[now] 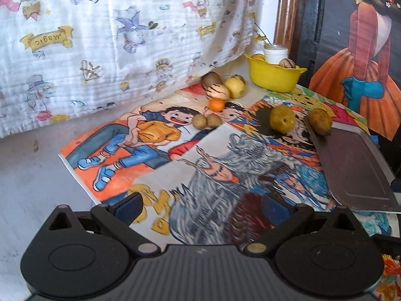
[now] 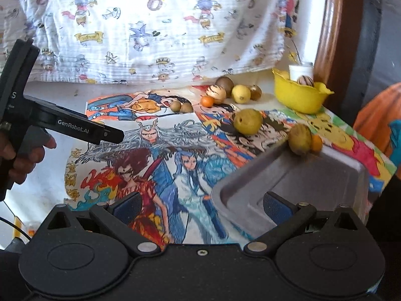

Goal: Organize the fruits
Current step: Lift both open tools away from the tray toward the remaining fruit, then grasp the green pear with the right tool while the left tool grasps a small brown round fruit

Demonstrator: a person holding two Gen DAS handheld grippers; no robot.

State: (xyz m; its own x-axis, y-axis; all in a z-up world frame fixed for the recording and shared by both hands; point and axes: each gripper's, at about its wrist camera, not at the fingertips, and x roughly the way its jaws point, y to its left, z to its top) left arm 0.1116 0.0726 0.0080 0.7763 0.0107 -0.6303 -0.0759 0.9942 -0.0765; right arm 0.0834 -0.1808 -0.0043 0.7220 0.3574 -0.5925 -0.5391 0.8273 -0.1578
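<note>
Loose fruits lie on a cartoon-printed table cover: a green pear (image 1: pixel 282 118) (image 2: pixel 248 121), a brownish pear (image 1: pixel 320 121) (image 2: pixel 300 139) at the far corner of a grey tray (image 1: pixel 356 168) (image 2: pixel 288 183), a small orange (image 1: pixel 217 105) (image 2: pixel 207 101), two kiwis (image 1: pixel 206 121) (image 2: pixel 181 106), a striped melon (image 1: pixel 217 92) (image 2: pixel 216 93) and a yellow lemon (image 1: pixel 235 87) (image 2: pixel 240 93). A yellow bowl (image 1: pixel 274 75) (image 2: pixel 299 95) at the back holds fruit. My left gripper (image 1: pixel 203 208) is open and empty. My right gripper (image 2: pixel 203 208) is open over the tray's near corner.
A white cartoon-print cloth (image 1: pixel 112 37) hangs behind the table. A white jar (image 1: pixel 275 53) stands behind the bowl. A dark frame and painted figure (image 1: pixel 363 50) stand at the right. The left gripper's body (image 2: pixel 75 128), held by a hand, shows in the right wrist view.
</note>
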